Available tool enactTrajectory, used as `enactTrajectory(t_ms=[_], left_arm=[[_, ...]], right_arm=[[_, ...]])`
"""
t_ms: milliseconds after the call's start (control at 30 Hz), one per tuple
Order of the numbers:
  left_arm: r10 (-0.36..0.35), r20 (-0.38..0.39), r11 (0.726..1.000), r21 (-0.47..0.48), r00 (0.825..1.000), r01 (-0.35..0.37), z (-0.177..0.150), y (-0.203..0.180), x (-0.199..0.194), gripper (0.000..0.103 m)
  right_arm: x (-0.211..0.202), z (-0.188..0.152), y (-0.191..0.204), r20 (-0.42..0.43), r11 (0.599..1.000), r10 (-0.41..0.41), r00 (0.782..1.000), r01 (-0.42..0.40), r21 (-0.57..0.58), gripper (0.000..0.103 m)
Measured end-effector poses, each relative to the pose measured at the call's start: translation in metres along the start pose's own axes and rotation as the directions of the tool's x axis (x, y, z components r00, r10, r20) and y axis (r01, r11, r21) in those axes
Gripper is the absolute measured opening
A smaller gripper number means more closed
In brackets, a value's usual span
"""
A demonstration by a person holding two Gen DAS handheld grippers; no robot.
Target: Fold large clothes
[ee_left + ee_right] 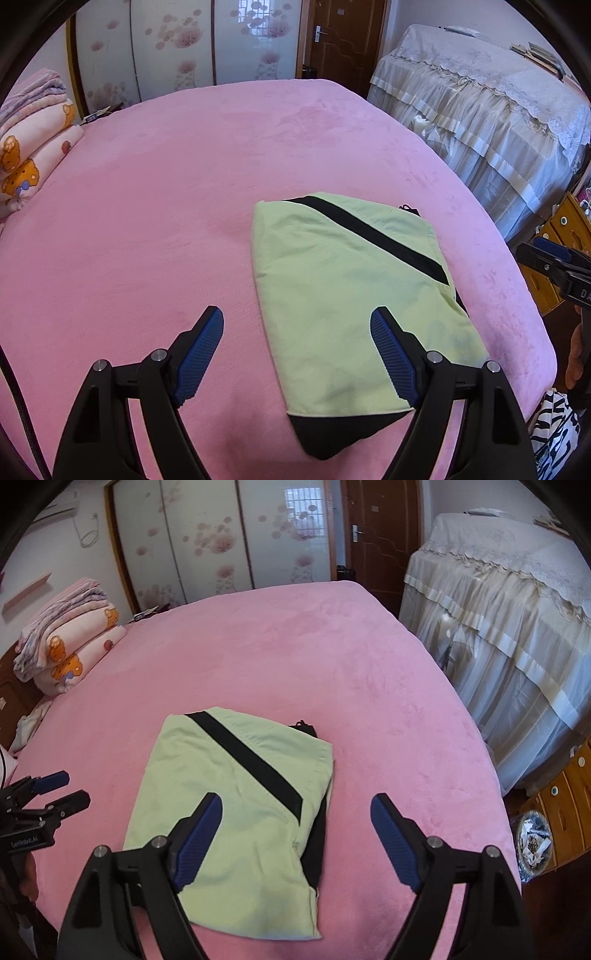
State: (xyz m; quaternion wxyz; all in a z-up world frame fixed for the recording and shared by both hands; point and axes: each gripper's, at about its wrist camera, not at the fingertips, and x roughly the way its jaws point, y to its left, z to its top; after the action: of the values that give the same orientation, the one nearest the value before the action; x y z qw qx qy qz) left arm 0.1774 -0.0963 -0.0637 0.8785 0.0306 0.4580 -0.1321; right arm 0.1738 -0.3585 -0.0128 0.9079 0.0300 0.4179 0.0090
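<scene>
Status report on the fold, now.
Left tongs open, empty, above the bed. Right tongs open, empty. Green garment lies folded flat on the pink cover. Nothing in the way.

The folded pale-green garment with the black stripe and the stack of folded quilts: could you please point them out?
Folded pale-green garment with black stripe [240, 830]: right wrist view, on its green top panel.
Stack of folded pink quilts [70, 646]: right wrist view, on the bear-print quilt's side.
</scene>
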Motion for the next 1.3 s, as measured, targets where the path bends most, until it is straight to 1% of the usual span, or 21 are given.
enactTrajectory(t_ms=[200,333,400,500,533,633,700,800,833,867,967,1033,1100,1133,1267,1300], left_arm=[[0.001,-0.029,1.000,0.003,1.000,-0.001,-0.007,0.013,-0.004,0.081],[0.004,-0.063,1.000,0.013,0.998,-0.004,-0.016,0.018,0.006,0.082],[-0.009,-0.090,1.000,0.005,0.996,0.009,-0.022,0.020,0.015,0.084],[-0.026,-0.128,1.000,-0.011,0.991,0.025,-0.032,0.023,0.031,0.085],[-0.037,-0.145,0.999,-0.020,0.989,0.035,-0.035,0.024,0.037,0.085],[-0.087,-0.201,0.995,-0.064,0.976,0.076,-0.045,0.029,0.059,0.085],[-0.139,-0.236,0.988,-0.102,0.962,0.118,-0.052,0.032,0.074,0.085],[-0.209,-0.270,0.973,-0.155,0.940,0.172,-0.061,0.037,0.094,0.085],[-0.245,-0.283,0.963,-0.183,0.927,0.199,-0.065,0.039,0.103,0.085],[-0.268,-0.290,0.955,-0.203,0.919,0.215,-0.067,0.041,0.110,0.085],[-0.324,-0.297,0.933,-0.258,0.898,0.251,-0.075,0.046,0.129,0.085],[-0.371,-0.286,0.910,-0.300,0.883,0.286,-0.078,0.050,0.141,0.085],[-0.405,-0.269,0.892,-0.324,0.874,0.314,-0.079,0.052,0.149,0.088],[-0.416,-0.259,0.886,-0.331,0.872,0.324,-0.079,0.053,0.152,0.089],[-0.442,-0.230,0.871,-0.340,0.867,0.354,-0.076,0.051,0.161,0.090],[-0.450,-0.223,0.867,-0.339,0.865,0.364,-0.075,0.049,0.164,0.090]], right_arm=[[-0.008,-0.009,0.007,-0.011,0.998,0.023,1.000,-0.023,-0.051,0.084],[0.000,-0.018,0.004,-0.063,0.997,0.057,0.996,-0.059,-0.040,0.084],[0.009,-0.024,0.000,-0.097,0.997,0.077,0.992,-0.080,-0.023,0.084],[0.027,-0.035,-0.007,-0.147,0.994,0.110,0.983,-0.109,0.014,0.084],[0.034,-0.039,-0.010,-0.168,0.991,0.135,0.976,-0.131,0.034,0.084],[0.056,-0.052,-0.020,-0.212,0.984,0.170,0.962,-0.155,0.083,0.084],[0.071,-0.059,-0.026,-0.235,0.981,0.180,0.955,-0.157,0.112,0.084],[0.096,-0.069,-0.041,-0.266,0.968,0.220,0.938,-0.176,0.181,0.084],[0.104,-0.072,-0.046,-0.273,0.956,0.254,0.928,-0.199,0.213,0.084],[0.110,-0.074,-0.050,-0.278,0.948,0.277,0.920,-0.214,0.237,0.084],[0.130,-0.081,-0.061,-0.282,0.915,0.345,0.895,-0.255,0.311,0.084],[0.140,-0.085,-0.065,-0.275,0.897,0.383,0.882,-0.283,0.341,0.084],[0.146,-0.086,-0.065,-0.258,0.873,0.431,0.864,-0.328,0.361,0.084],[0.149,-0.086,-0.064,-0.250,0.864,0.448,0.858,-0.345,0.366,0.084],[0.163,-0.084,-0.058,-0.220,0.824,0.524,0.823,-0.425,0.375,0.084],[0.167,-0.083,-0.055,-0.214,0.811,0.547,0.809,-0.449,0.376,0.084]])
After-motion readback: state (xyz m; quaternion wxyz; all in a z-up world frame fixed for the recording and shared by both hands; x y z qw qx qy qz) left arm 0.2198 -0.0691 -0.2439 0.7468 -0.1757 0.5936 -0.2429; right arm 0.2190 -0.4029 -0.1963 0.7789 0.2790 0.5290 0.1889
